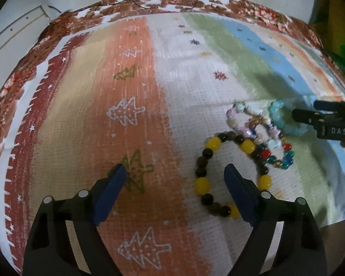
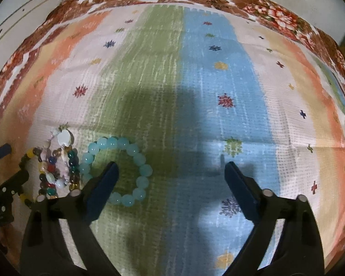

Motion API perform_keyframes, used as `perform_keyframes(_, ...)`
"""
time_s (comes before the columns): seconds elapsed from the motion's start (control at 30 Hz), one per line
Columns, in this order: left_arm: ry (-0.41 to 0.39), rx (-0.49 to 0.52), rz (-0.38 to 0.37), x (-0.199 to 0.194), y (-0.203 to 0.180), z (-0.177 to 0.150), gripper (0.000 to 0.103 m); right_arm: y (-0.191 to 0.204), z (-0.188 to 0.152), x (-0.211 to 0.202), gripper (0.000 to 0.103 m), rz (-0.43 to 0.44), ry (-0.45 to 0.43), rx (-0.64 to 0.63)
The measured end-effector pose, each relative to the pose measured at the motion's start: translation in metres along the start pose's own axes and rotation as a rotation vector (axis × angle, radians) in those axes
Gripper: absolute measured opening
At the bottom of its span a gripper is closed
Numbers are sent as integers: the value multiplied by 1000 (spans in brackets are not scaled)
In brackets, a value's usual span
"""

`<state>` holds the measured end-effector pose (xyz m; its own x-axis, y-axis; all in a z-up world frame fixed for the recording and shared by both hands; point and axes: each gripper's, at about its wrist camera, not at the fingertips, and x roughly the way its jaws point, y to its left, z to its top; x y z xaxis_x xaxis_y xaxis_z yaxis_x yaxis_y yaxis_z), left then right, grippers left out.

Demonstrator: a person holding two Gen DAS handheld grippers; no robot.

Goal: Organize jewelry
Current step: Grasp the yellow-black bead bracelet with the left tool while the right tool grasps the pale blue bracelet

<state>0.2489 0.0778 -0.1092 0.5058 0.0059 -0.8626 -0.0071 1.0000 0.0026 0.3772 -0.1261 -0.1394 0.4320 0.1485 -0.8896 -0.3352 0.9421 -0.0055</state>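
Several bead bracelets lie in a loose pile on a striped mat (image 1: 126, 69). My left gripper (image 1: 174, 172) hovers open just above the mat, its right finger over the inside of the yellow-and-dark bracelet (image 1: 202, 185). Behind that lie a multicolour glass bracelet (image 1: 287, 156) and a pastel one (image 1: 232, 115). My right gripper (image 2: 172, 168) is open too. Its left finger is over the loop of the aqua bracelet (image 2: 140, 158), which lies at the right of the pile (image 2: 55, 172). Nothing is gripped in either.
The mat lies on a floral red-brown cloth (image 2: 276, 18) whose edge curves along the far side. Pale floor or wall shows beyond it. The right gripper's black frame (image 1: 324, 124) enters the left wrist view at the right edge.
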Motion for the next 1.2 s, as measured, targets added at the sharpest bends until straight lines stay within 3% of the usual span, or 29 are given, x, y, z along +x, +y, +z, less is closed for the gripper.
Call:
perform_keyframes(0.17, 7, 19, -1, 1, -1, -1, 78, 2, -1, 5, 78, 13, 8, -7)
perform_keyframes(0.23, 4, 32, -17, 0, -3, -1, 71, 4, -1, 4, 66, 32, 11, -17)
perform_keyframes(0.37, -3, 67, -41, -2, -11, -3, 46, 7, -1, 3, 46, 52, 10, -37)
perform_keyframes(0.47, -12, 103, -46, -3, -17, -5, 20, 6, -3, 3, 28, 61, 10, -38)
perform_keyframes(0.5, -13, 112, -47, -3, -18, -6, 13, 5, -3, 3, 17, 58, 11, -39)
perform_keyframes(0.6, -22, 142, -37, -3, -22, -7, 11, 3, -3, 3, 13, 57, 14, -31)
perform_keyframes(0.87, -12, 99, -93, -11, -17, -5, 11, 0, -5, -4, 13, 76, 26, -16)
perform_keyframes(1.2, -85, 68, -170, -36, -20, -1, 11, 10, -12, -38, 13, 58, -34, -62)
